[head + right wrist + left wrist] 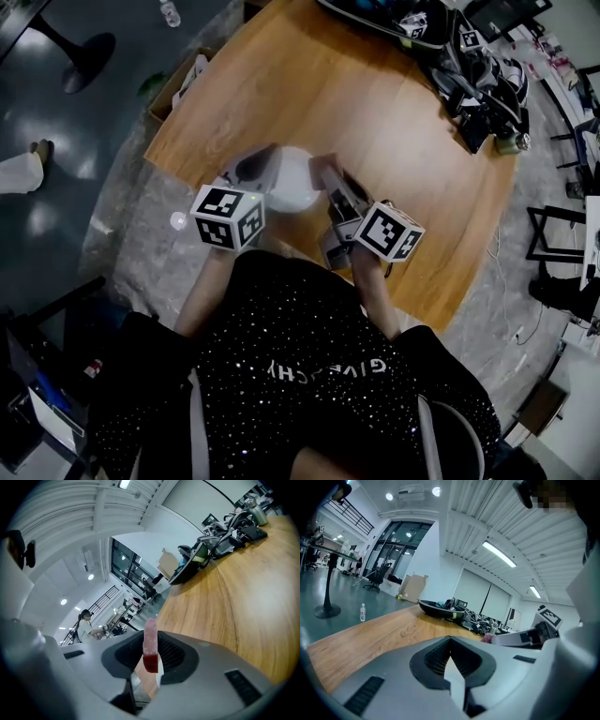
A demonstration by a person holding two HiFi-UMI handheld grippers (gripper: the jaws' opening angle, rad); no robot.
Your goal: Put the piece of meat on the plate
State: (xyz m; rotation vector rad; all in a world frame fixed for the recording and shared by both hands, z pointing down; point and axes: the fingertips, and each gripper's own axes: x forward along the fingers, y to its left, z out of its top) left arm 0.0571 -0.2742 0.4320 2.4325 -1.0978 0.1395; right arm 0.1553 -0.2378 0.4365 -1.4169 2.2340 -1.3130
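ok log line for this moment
right hand-held gripper: shut on piece of meat, upright | white plate: on wooden table | left hand-held gripper: state unclear

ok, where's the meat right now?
Right gripper view: the piece of meat is clamped by the right gripper. In the head view, that gripper sits at the right edge of the white plate.
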